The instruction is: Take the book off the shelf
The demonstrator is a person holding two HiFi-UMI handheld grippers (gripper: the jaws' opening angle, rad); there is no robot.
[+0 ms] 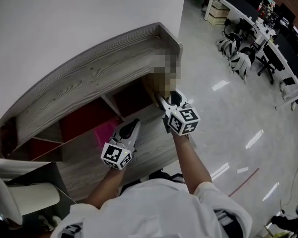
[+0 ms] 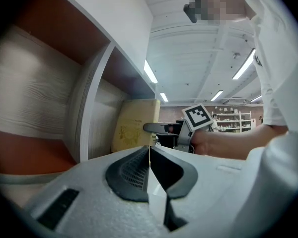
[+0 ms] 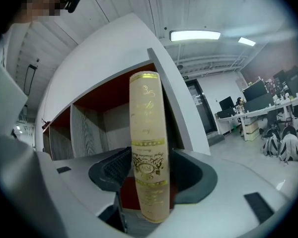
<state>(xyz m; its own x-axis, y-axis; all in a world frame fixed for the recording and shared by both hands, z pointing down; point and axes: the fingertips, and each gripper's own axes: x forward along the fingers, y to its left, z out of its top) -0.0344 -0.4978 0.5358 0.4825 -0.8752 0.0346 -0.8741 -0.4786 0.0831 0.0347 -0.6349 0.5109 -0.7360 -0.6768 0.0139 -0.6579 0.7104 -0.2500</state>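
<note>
A tan book (image 1: 153, 91) with gold print on its spine stands upright at the right end of the grey wood shelf (image 1: 89, 78). My right gripper (image 1: 167, 101) reaches into that compartment. In the right gripper view the spine (image 3: 149, 148) stands between the wide-spread jaws of the right gripper (image 3: 150, 158), and I see no pad pressing on it. The left gripper view shows the same book (image 2: 134, 125) with the right gripper (image 2: 158, 128) at it. My left gripper (image 1: 133, 126) hovers in front of the lower shelf board, shut and empty (image 2: 149, 151).
The shelf has red-backed compartments (image 1: 84, 120) and wood dividers (image 2: 92, 108). Something pink (image 1: 105, 133) lies in a lower compartment. A white wall is behind the shelf. Office desks and chairs (image 1: 248, 33) stand across the glossy floor to the right.
</note>
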